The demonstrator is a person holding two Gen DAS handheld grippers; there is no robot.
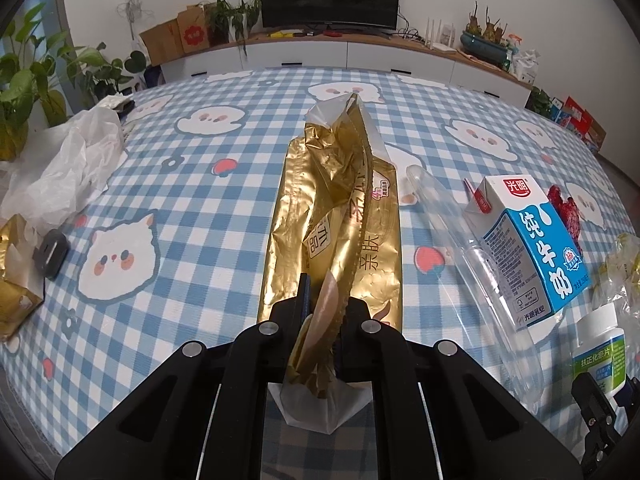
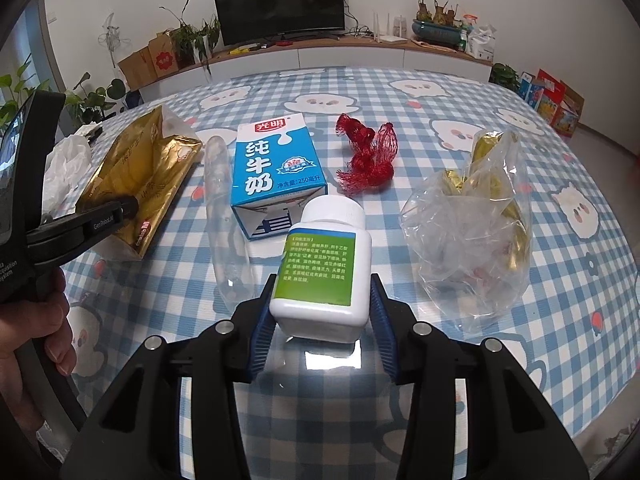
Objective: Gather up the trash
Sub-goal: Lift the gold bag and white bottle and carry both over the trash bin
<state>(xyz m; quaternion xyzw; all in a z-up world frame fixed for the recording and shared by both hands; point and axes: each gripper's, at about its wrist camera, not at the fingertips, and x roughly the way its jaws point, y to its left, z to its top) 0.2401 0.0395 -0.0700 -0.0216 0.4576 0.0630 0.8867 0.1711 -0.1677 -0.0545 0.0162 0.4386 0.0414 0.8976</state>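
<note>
1. Your left gripper (image 1: 324,312), low centre of the left wrist view, is pressed together on the near edge of the gold wrapper (image 1: 340,216), which runs up the middle of the frame over the checked tablecloth (image 1: 200,184)

2. Your right gripper (image 2: 322,312), low centre of the right wrist view, pinches the white pill bottle (image 2: 324,276), blue pads against both its sides

3. Above the bottle stands the milk carton (image 2: 276,164), with a clear plastic tube (image 2: 224,216) just to its left and red netting (image 2: 366,156) to its upper right

4. A clear bag (image 2: 476,228) holding gold scraps sits at the right of that frame

5. Crumpled white plastic (image 1: 68,168) lies at the left edge of the left wrist view
</note>
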